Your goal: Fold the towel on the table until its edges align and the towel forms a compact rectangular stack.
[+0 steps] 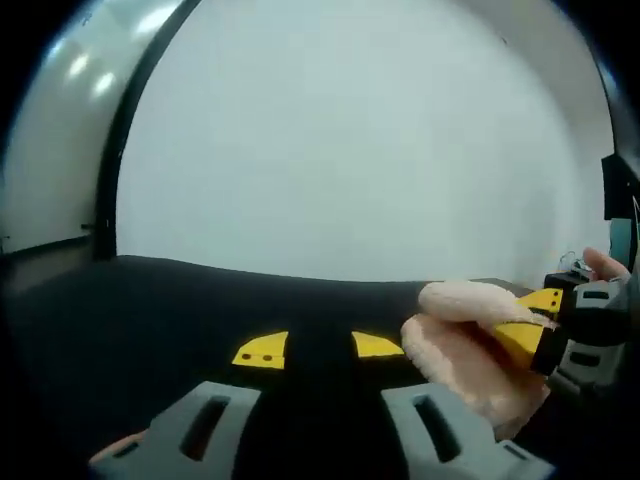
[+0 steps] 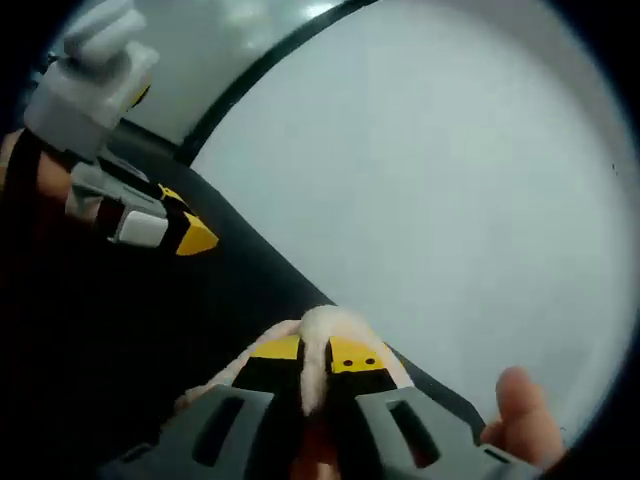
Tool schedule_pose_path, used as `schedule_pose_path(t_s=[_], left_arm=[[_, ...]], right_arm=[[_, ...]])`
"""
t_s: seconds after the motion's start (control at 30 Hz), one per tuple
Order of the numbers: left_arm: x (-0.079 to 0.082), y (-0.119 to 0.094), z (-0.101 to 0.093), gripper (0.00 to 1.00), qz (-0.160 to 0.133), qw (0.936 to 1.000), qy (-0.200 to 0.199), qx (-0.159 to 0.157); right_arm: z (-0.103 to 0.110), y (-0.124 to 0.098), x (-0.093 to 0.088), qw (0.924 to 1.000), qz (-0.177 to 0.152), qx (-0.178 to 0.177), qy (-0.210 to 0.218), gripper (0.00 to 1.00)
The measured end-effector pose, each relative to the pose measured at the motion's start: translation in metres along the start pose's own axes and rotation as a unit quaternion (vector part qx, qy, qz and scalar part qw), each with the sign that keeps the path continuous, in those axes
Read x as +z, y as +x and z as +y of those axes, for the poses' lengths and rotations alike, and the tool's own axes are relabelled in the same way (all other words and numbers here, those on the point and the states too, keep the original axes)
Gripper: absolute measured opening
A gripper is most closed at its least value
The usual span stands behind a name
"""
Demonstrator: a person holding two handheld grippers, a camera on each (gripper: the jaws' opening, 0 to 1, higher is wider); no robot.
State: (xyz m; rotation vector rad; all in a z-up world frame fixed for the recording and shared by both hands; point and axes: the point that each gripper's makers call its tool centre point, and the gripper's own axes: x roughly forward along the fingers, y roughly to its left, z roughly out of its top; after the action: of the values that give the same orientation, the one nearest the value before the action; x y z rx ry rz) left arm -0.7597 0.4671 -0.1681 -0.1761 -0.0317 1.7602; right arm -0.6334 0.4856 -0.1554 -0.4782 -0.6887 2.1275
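Note:
A peach, fluffy towel [image 1: 462,345] hangs bunched at the right of the left gripper view, above the black table [image 1: 150,320]. The right gripper [image 1: 540,322] reaches in from the right there, its yellow tips clamped on the cloth. In the right gripper view, a ridge of the towel [image 2: 318,345] stands pinched between the right gripper's [image 2: 315,355] own yellow pads. My left gripper [image 1: 320,350] is open, with only dark table between its yellow tips. It appears as the left gripper [image 2: 180,220] at the upper left of the right gripper view, apart from the towel.
A white wall [image 1: 350,140] rises behind the table's far edge. A dark vertical frame [image 1: 115,150] with a shiny panel stands at the left. A person's finger [image 2: 525,408] shows beside the right gripper. A small peach patch [image 1: 118,447] peeks out low left.

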Motion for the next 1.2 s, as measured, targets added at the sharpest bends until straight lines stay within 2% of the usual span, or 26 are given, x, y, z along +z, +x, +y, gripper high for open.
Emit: schedule_pose_path(t_s=[0.13,0.2,0.23,0.27,0.3,0.33,0.37,0.4,0.43,0.5,0.57,0.6,0.63,0.67,0.7,0.73,0.77,0.87,0.93,1.0,1.03,1.07,1.1,1.13,1.17,1.2], left_arm=[[-0.003,0.001,0.004,0.26,0.005,1.0,-0.001,0.001],[-0.003,0.0,0.004,0.26,0.006,1.0,0.0,0.001],[-0.003,0.0,0.004,0.26,0.006,1.0,0.0,0.001],[-0.004,0.001,0.005,0.26,0.007,1.0,0.0,0.001],[-0.004,0.001,0.005,0.26,0.007,1.0,-0.001,0.001],[-0.004,0.001,0.006,0.26,0.008,1.0,-0.002,0.001],[-0.005,0.001,0.007,0.26,0.01,0.9999,-0.004,0.0],[-0.005,0.001,0.007,0.26,0.01,0.9999,-0.006,0.001],[-0.004,0.001,0.008,0.26,0.008,0.9999,-0.01,0.001],[-0.004,-0.001,0.006,0.26,0.007,0.9998,-0.016,0.0],[-0.005,-0.004,0.002,0.26,0.006,0.9998,-0.021,-0.002],[-0.006,-0.004,0.0,0.26,0.007,0.9998,-0.021,-0.003],[-0.006,-0.004,0.0,0.26,0.008,0.9997,-0.021,-0.003],[-0.006,-0.004,-0.002,0.26,0.009,0.9997,-0.021,-0.005],[-0.006,-0.004,-0.003,0.26,0.008,0.9997,-0.02,-0.005],[-0.005,-0.001,-0.003,0.26,0.007,0.9998,-0.019,-0.006],[-0.003,0.001,-0.003,0.26,0.006,0.9998,-0.017,-0.007],[-0.005,0.007,-0.004,0.26,0.01,0.9999,-0.009,-0.009],[-0.008,0.004,-0.009,0.26,0.015,0.9998,-0.005,-0.011],[-0.011,0.002,-0.009,0.26,0.019,0.9997,-0.01,-0.012],[-0.011,0.002,-0.007,0.26,0.02,0.9996,-0.014,-0.012],[-0.01,0.003,-0.006,0.26,0.019,0.9996,-0.019,-0.01],[-0.009,0.003,-0.005,0.25,0.016,0.9995,-0.027,-0.008],[-0.009,0.005,-0.004,0.25,0.015,0.9993,-0.032,-0.008],[-0.01,0.007,-0.005,0.25,0.016,0.9993,-0.034,-0.007],[-0.011,0.007,-0.006,0.25,0.02,0.9994,-0.029,-0.004]], right_arm=[[0.027,0.0,-0.007,0.9995,0.005,0.031,-0.003,0.06],[0.038,-0.003,-0.005,0.9987,0.003,0.05,-0.008,0.11],[0.047,-0.011,-0.001,0.9965,-0.003,0.078,0.03,0.17],[0.055,-0.019,0.003,0.9922,-0.007,0.107,0.064,0.31],[0.06,-0.029,0.007,0.9883,-0.004,0.127,0.085,0.39],[0.063,-0.041,0.011,0.9853,-0.01,0.146,0.089,0.43],[0.06,-0.057,0.016,0.9816,-0.017,0.16,0.103,0.41],[0.055,-0.069,0.024,0.9751,-0.032,0.177,0.13,0.37],[0.044,-0.068,0.034,0.9686,-0.051,0.177,0.167,0.34],[-0.003,-0.058,0.043,0.9587,-0.066,0.169,0.219,0.32],[-0.056,-0.035,0.047,0.9576,-0.099,0.138,0.233,0.29],[-0.073,-0.022,0.044,0.9588,-0.115,0.132,0.223,0.28],[-0.079,-0.008,0.03,0.9595,-0.106,0.139,0.221,0.29],[-0.076,0.002,0.006,0.9625,-0.061,0.149,0.219,0.31],[-0.066,0.007,-0.017,0.9608,-0.017,0.162,0.224,0.34],[-0.049,0.004,-0.028,0.9548,-0.003,0.185,0.233,0.35],[-0.032,-0.001,-0.032,0.9519,-0.011,0.203,0.229,0.35],[-0.013,-0.005,-0.051,0.9732,-0.02,0.185,0.135,0.35],[-0.016,-0.005,-0.048,0.9698,-0.038,0.18,0.16,0.35],[-0.025,-0.009,-0.048,0.9616,-0.02,0.187,0.2,0.35],[-0.035,-0.008,-0.041,0.9573,-0.023,0.19,0.217,0.35],[-0.051,-0.005,-0.03,0.9551,-0.041,0.182,0.23,0.35],[-0.077,0.005,-0.016,0.9566,-0.078,0.16,0.231,0.35],[-0.096,0.012,-0.005,0.9505,-0.102,0.15,0.252,0.35],[-0.105,0.015,0.003,0.9388,-0.107,0.161,0.285,0.35],[-0.098,0.023,0.007,0.9296,-0.094,0.19,0.301,0.35]])
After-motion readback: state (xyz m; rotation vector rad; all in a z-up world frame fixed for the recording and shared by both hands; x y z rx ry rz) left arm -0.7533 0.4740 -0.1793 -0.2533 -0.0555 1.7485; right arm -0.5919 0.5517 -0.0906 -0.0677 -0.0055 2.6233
